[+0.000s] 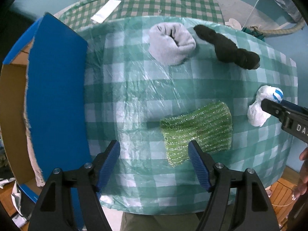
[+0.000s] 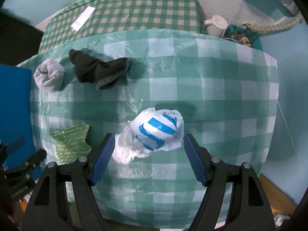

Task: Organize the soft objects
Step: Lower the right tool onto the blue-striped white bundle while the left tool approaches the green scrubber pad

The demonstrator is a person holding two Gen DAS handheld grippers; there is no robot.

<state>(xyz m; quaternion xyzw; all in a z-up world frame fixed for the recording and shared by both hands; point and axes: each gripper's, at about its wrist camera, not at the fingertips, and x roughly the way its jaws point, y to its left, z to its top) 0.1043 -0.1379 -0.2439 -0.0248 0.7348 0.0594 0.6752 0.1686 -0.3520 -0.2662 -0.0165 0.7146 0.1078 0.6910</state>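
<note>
Grippers: left (image 1: 154, 161) spread beside sponge (image 1: 198, 129); right (image 2: 147, 156) straddling bag (image 2: 154, 134).

Home room: checked tablecloth (image 2: 211, 77), kettle (image 2: 215, 26), wooden floor (image 1: 283, 194).

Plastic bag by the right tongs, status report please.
Right tongs open, straddling the plastic bag, not gripping. Left tongs open, empty, beside the green scrubber. Nothing in the way.
</note>
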